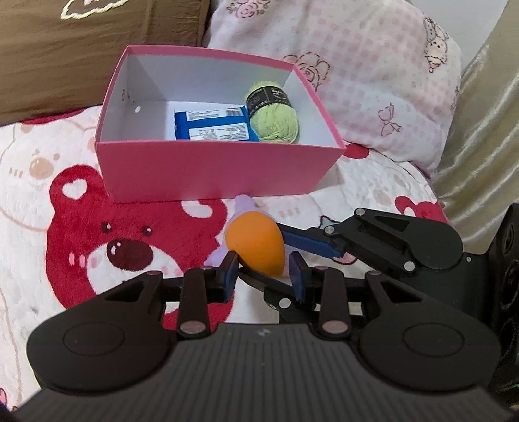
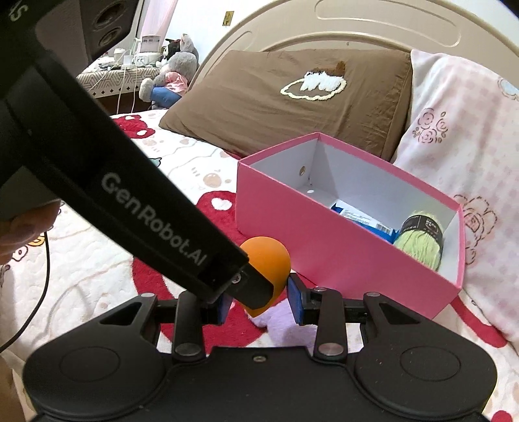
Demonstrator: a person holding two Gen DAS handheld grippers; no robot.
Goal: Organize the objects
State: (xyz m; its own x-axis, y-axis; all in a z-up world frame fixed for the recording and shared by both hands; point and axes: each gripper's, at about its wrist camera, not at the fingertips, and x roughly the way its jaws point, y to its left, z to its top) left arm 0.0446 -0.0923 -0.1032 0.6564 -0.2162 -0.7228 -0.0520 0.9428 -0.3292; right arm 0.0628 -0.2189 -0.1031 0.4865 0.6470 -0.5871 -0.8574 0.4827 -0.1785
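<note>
A brown pillow point(image 1: 97, 55) lies at the far left against the headboard point(image 2: 356, 29), and in the right wrist view a plush toy point(image 2: 176, 74) sits beyond the bed's far edge. On the bear-print blanket point(image 1: 65, 194) stands the pink box point(image 1: 211, 172), open at the top, holding a blue packet point(image 1: 211, 125) on the left and a green yarn ball point(image 1: 274, 113) on the right. A pink floral pillow point(image 1: 373, 81) rests just behind and to the right of the box. In front of the box's near wall, apart from it, is the orange egg point(image 1: 256, 246) with a lilac plush piece point(image 1: 245, 207) behind and beneath it. The egg's rounded end points up toward the box and its narrow end points down toward the cameras, so its long axis runs roughly front to back. The left gripper point(image 1: 263, 276) and the right gripper point(image 2: 259, 300) meet at the egg from two sides, each with its jaws clamped on it. In the right wrist view the left gripper's black arm crosses diagonally and hides the egg's left side.
</note>
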